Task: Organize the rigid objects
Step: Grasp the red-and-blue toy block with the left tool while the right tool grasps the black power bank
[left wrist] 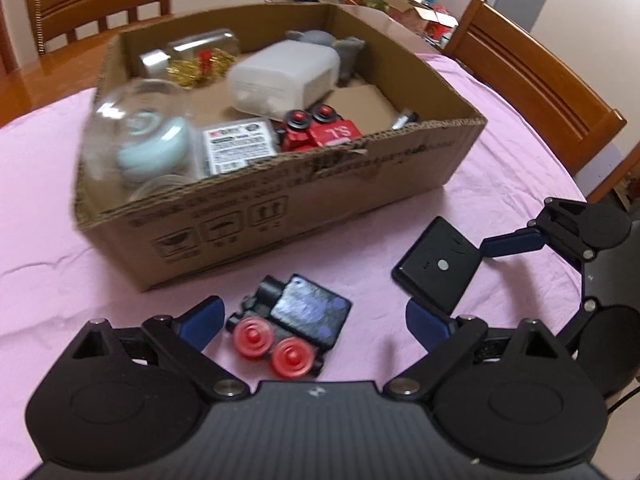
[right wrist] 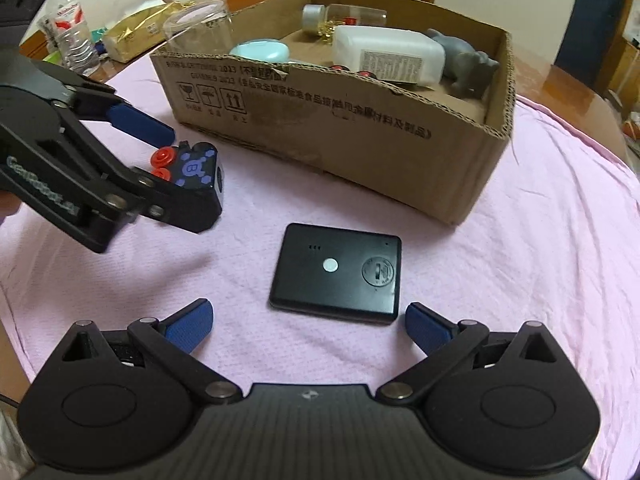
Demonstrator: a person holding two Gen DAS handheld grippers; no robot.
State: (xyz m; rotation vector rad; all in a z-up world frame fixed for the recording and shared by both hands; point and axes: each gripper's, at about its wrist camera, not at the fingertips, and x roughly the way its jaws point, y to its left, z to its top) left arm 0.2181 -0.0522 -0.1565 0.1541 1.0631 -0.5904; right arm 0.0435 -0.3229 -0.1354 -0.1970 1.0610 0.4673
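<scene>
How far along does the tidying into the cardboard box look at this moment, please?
Done: the cardboard box already holds a white container, a red toy and more. In hand: nothing; the left gripper is open around the black toy train, the right gripper open before the flat black device. Both remain on the cloth.

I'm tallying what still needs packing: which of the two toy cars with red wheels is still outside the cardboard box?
The black toy car with the blue-patterned top, lying on the pink cloth between the left gripper's open fingers. The red toy car already sits inside the cardboard box.
</scene>
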